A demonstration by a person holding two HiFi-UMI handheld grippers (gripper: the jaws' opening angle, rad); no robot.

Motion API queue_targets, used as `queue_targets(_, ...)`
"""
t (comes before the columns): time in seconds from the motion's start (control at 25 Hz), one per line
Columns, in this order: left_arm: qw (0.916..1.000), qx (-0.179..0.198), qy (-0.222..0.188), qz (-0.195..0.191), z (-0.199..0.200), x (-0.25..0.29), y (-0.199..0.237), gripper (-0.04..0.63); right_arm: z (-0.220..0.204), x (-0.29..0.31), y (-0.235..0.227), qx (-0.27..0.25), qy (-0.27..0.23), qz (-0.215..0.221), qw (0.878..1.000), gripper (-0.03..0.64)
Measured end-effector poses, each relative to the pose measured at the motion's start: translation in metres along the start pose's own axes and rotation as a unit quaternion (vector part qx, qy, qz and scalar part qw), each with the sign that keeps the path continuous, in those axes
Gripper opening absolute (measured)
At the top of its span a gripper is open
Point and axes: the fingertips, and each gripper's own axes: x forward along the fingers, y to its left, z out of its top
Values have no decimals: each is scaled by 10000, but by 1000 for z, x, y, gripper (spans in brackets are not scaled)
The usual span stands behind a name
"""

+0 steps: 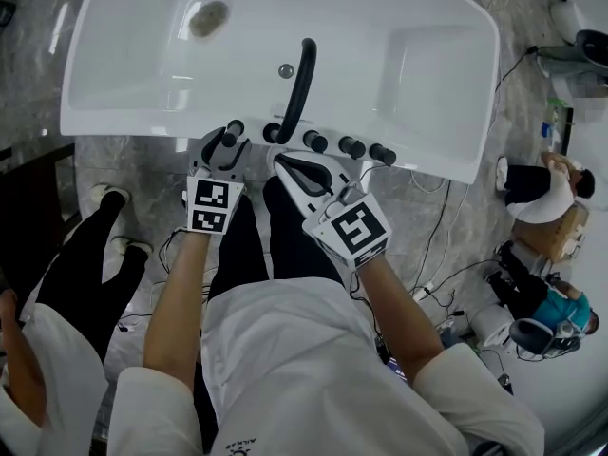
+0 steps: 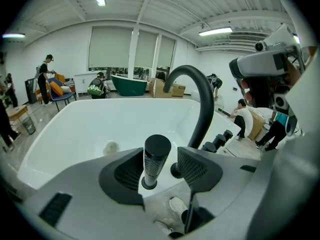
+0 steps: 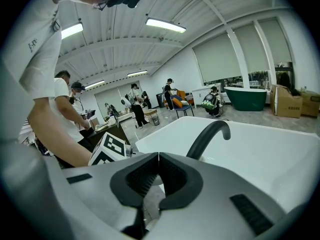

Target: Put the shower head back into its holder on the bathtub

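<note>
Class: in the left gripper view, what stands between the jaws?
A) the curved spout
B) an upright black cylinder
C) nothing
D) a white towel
B: the upright black shower head stands between the left gripper's parted jaws, with the curved spout behind it.

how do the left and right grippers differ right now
The left gripper has its jaws apart around the upright shower head; the right gripper has them together, empty. The left gripper points nearly straight at the bathtub; the right gripper slants in from the right. Both sit by the tap fittings.
</note>
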Motion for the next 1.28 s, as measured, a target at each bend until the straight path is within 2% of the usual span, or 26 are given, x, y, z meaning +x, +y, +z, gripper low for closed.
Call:
queue_targets(0.12,10000,-16,10,4,-1,-4,1,222,3,0,1,-23,-32,3,10000,17)
queue_targets(0.4,9999,19,-160,45,13,-24,3,222,16,-3,3,-80,-131,-36,9999,17)
queue_targets(0.68,9987,-39,-508,19,42,-56,6,221,34,-6,7,-169,-321,-162,9992,17)
queue_targets(0.72,9983,-64,-580,24,47,-63,5,211,38,-8,7,-181,-359,-182,9990,17)
queue_targets(0.8,9973,-82,-729,59,60,-77,6,141,46,-12,10,-221,-434,-222,9986,17)
queue_targets(0.92,9956,-16,-933,3,80,-96,4,81,58,-17,13,-280,-543,-280,9977,17)
queue_targets(1.16,9928,257,-1169,-14,108,-128,-1,43,71,-25,19,-352,-684,-391,9963,17)
queue_targets(1.28,9922,245,-1225,-19,114,-139,0,12,76,-32,21,-394,-744,-436,9955,17)
